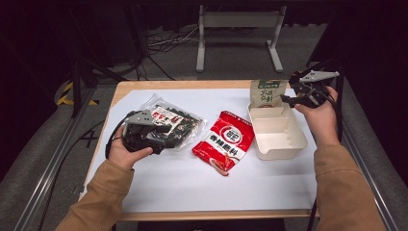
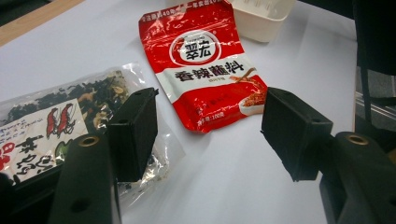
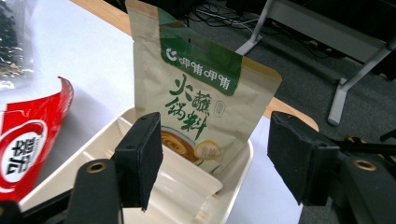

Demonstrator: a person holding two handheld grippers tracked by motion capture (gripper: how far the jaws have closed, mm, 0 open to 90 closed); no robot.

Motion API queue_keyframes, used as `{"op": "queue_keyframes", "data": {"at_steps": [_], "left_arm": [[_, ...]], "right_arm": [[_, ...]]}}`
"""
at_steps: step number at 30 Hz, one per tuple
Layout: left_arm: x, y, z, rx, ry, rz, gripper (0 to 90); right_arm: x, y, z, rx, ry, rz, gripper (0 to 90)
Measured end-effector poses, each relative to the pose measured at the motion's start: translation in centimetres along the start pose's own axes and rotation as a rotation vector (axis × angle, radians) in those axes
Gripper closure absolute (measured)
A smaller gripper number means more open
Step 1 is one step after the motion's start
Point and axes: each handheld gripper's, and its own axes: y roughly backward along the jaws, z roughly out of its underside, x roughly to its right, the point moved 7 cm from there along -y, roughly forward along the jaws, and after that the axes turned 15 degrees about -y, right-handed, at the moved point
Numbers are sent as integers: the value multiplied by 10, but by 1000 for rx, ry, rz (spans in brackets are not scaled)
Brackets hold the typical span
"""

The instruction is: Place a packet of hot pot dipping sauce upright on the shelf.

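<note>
While one tan pouch (image 1: 267,93) stands in one tray (image 1: 284,144), two packets lie flat.

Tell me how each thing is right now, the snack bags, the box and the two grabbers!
Tan pouch: upright, standing in the far end of the box.
Red pouch: lying flat on the table, sealed.
Clear bag: flat on the table, under the left gripper's jaws.
Box: open, no lid, otherwise empty.
Left gripper: open, holding nothing.
Right gripper: open, facing the tan pouch.

High view looks down overhead; gripper views sit close, sharing the red packet (image 2: 201,65).
</note>
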Motion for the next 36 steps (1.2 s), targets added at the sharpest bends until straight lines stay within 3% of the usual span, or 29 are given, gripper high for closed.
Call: {"op": "queue_keyframes", "data": {"at_steps": [13, 17, 27, 36], "left_arm": [[2, -29, -8, -33, 28, 26, 333], [6, -46, -10, -53, 31, 44, 327], [4, -77, -9, -78, 64, 55, 322], [0, -102, -1, -110, 121, 72, 303]], "right_arm": [[-18, 33, 9, 20, -38, -2, 308], [-28, 42, 11, 35, -49, -23, 303], [-51, 53, 16, 47, -28, -66, 292], [-67, 58, 17, 51, -5, -95, 286]]}}
